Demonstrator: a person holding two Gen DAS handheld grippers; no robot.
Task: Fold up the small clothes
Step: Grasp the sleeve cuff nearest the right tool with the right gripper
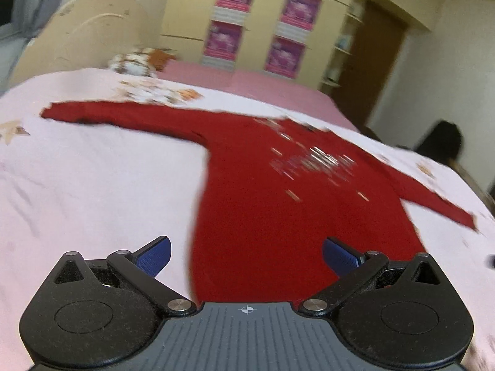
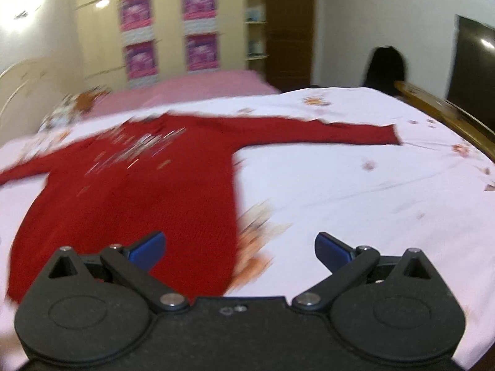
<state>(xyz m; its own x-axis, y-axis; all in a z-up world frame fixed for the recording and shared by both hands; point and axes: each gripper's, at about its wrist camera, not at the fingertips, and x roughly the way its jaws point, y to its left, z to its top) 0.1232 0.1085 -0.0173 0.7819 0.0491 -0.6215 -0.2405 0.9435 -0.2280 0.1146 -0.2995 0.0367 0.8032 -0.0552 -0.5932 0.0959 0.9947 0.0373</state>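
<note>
Red sweater (image 1: 278, 216) flat on bed sheet (image 1: 92, 185), sleeves out at 10 & 2 o'clock, prob. laid ready for folding. Left gripper (image 1: 246, 253) & right gripper (image 2: 239, 249) both wide apart, empty, above hem at 6.

Sweater (image 1: 278, 216) lay flat on the bedsheet (image 1: 92, 185), hem nearest both cameras, neckline away, sleeves spread out to either side. Left gripper (image 1: 246, 258) hung above the hem, its left finger over the sheet just off the sweater's left edge, its right finger over the sweater. Right gripper (image 2: 239, 252) hung above the sweater's right hem corner (image 2: 216, 278), left finger over the sweater, right finger over the sheet. Pillow (image 1: 136, 60) lay beyond the sweater's left sleeve. Wardrobe (image 1: 263, 24) stood behind the sweater, past the bed's far side.
</note>
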